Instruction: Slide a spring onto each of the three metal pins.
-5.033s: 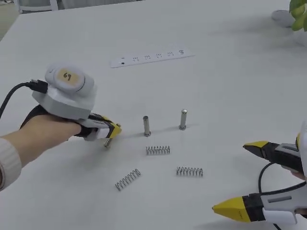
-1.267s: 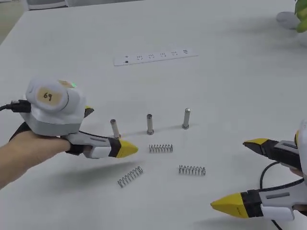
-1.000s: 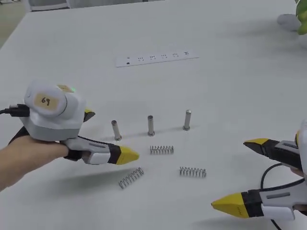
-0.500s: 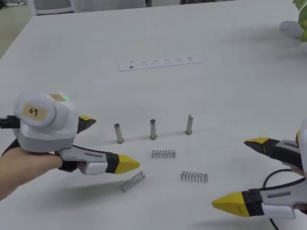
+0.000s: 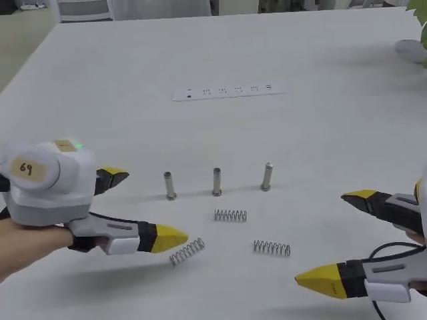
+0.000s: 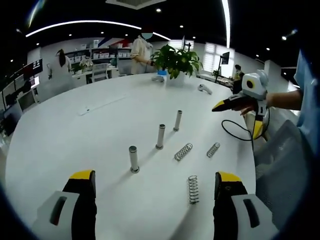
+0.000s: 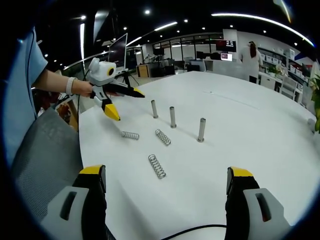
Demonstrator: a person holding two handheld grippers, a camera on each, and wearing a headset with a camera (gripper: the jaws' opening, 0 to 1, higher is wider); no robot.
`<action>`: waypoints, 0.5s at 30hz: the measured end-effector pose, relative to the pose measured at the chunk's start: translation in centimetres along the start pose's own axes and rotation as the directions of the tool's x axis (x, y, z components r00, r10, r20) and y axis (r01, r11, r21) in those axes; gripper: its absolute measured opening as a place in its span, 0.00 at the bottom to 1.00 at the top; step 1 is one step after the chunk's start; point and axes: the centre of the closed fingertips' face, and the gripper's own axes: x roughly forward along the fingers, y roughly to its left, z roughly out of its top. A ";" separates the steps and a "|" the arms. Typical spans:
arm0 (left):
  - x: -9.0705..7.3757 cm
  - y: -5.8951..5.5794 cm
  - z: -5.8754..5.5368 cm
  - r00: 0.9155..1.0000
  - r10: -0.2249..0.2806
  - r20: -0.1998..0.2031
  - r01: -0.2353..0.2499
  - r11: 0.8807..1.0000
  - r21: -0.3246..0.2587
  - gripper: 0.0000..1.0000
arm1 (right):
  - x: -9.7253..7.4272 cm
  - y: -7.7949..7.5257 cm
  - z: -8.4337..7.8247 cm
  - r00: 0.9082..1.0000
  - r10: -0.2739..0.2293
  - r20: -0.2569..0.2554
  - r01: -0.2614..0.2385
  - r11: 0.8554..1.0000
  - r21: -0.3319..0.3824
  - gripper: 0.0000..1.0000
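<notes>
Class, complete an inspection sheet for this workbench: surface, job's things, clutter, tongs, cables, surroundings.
Surface: white table.
Job's things: three upright pins, none carrying a spring; three springs lying loose in front.
Clutter: power strip beyond the pins.
Tongs: left tongs open, empty; right tongs open, empty.
Cables: black cable by right tongs.
Surroundings: open office, plant at the table's far end, people standing far off.

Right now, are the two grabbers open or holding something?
Left gripper: open, holding nothing.
Right gripper: open, holding nothing.
</notes>
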 end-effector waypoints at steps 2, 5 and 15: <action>-0.4 -0.3 0.0 1.000 -0.004 0.010 0.004 1.000 0.000 0.97 | 0.0 0.0 0.1 1.000 0.001 0.001 -0.001 1.000 -0.001 0.99; -1.0 -0.6 -0.2 1.000 -0.004 0.017 0.004 1.000 0.006 0.97 | 0.0 -0.1 0.2 1.000 0.001 0.000 -0.001 1.000 -0.004 0.99; -2.9 -2.0 -0.4 0.998 -0.012 0.059 0.012 1.000 0.006 0.96 | -0.2 0.1 0.8 1.000 0.002 0.004 -0.002 1.000 -0.020 1.00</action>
